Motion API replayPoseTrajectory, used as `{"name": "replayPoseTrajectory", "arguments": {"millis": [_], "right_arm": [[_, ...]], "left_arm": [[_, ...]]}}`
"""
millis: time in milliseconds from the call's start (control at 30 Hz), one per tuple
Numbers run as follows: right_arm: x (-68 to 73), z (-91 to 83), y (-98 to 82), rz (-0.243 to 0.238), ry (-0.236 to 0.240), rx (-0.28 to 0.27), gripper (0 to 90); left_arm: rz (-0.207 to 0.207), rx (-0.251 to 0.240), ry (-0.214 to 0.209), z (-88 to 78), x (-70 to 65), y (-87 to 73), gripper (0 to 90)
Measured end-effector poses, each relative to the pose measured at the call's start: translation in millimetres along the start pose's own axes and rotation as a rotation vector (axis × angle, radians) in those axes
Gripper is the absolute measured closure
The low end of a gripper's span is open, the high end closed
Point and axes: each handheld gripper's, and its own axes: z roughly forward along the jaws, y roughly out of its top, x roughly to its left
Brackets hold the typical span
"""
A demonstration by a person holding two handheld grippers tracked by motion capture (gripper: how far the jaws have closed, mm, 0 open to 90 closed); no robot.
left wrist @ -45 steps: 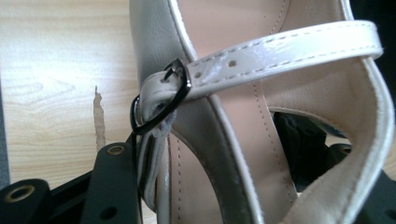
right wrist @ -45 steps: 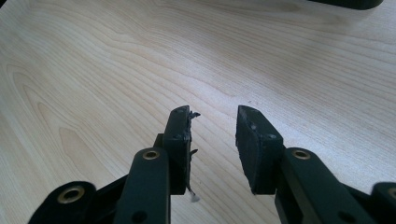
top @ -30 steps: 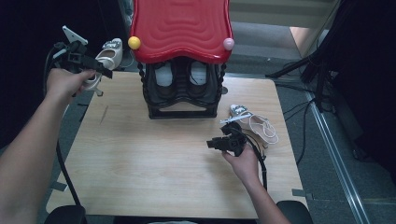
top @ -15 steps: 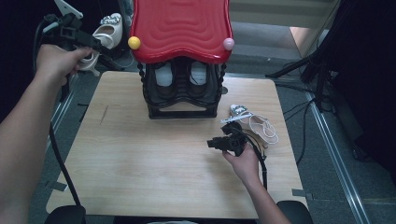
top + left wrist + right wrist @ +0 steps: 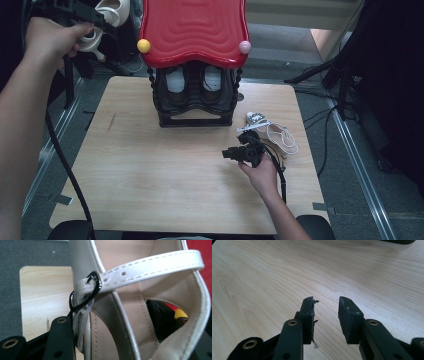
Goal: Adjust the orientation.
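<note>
High view: the left gripper (image 5: 95, 25) holds a cream strappy shoe (image 5: 111, 11) aloft beyond the worktop's (image 5: 150, 175) far left corner, jaws clamped on its side. Shelving on the red-topped rack (image 5: 195, 60) remains. Right gripper (image 5: 239, 153) rests near the right edge, jaws apart, empty.

A pale wooden tabletop (image 5: 150, 170) carries a black shoe rack (image 5: 195, 100) with a red wavy top (image 5: 195, 30), standing at the far edge near the middle. To the rack's right lies a white strappy shoe (image 5: 272, 131), near the right edge.
</note>
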Motion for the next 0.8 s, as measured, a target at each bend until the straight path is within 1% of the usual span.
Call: {"name": "replayPoseTrajectory", "arguments": {"millis": [100, 167, 233, 300, 333, 400, 433, 500, 533, 567, 700, 767, 800], "right_arm": [[0.5, 0.4, 0.1, -0.005, 0.001, -0.001, 67.0], [0.4, 0.2, 0.1, -0.004, 0.003, -0.003, 67.0], [0.2, 0.4, 0.1, -0.004, 0.003, -0.001, 67.0], [0.6, 0.2, 0.0, -0.006, 0.004, -0.002, 67.0], [0.7, -0.1, 0.0, -0.008, 0.004, -0.003, 66.9], [0.4, -0.5, 0.1, -0.004, 0.005, -0.005, 66.9], [0.4, -0.9, 0.1, 0.000, 0.004, -0.003, 66.9], [-0.2, -1.0, 0.2, -0.003, 0.007, -0.006, 67.0], [-0.1, -1.2, 0.2, -0.004, 0.007, -0.006, 67.0], [0.1, -1.5, 0.3, -0.005, 0.006, -0.006, 67.0], [0.0, -2.4, 0.1, -0.005, 0.010, -0.010, 66.9], [0.3, -3.3, 0.1, -0.002, 0.010, -0.011, 66.9], [0.4, -4.0, 0.1, 0.000, 0.009, -0.011, 66.9]], "left_arm": [[0.013, -0.006, 0.011, -8.6, -12.3, 6.8, 43.8], [0.024, -0.005, 0.007, -13.1, -20.1, 11.0, 43.8], [0.025, -0.010, 0.005, -16.8, -28.3, 15.2, 43.8], [0.039, -0.005, 0.012, -20.5, -37.2, 19.6, 43.8], [0.045, -0.013, 0.020, -21.5, -42.6, 21.4, 43.7], [0.047, -0.016, 0.013, -23.8, -53.0, 25.1, 43.7], [0.055, -0.014, 0.013, -25.0, -57.7, 27.0, 43.7], [0.064, -0.017, 0.021, -24.9, -67.9, 30.4, 43.7], [0.075, -0.018, 0.018, -24.1, -72.0, 31.8, 43.6], [0.076, -0.015, 0.007, -22.6, -76.2, 33.2, 43.6], [0.094, -0.013, 0.006, -11.8, -95.1, 36.8, 43.6], [0.098, -0.013, -0.012, -5.5, -101.3, 38.9, 43.6], [0.096, -0.013, -0.013, -1.6, -104.7, 39.9, 43.5]]}}
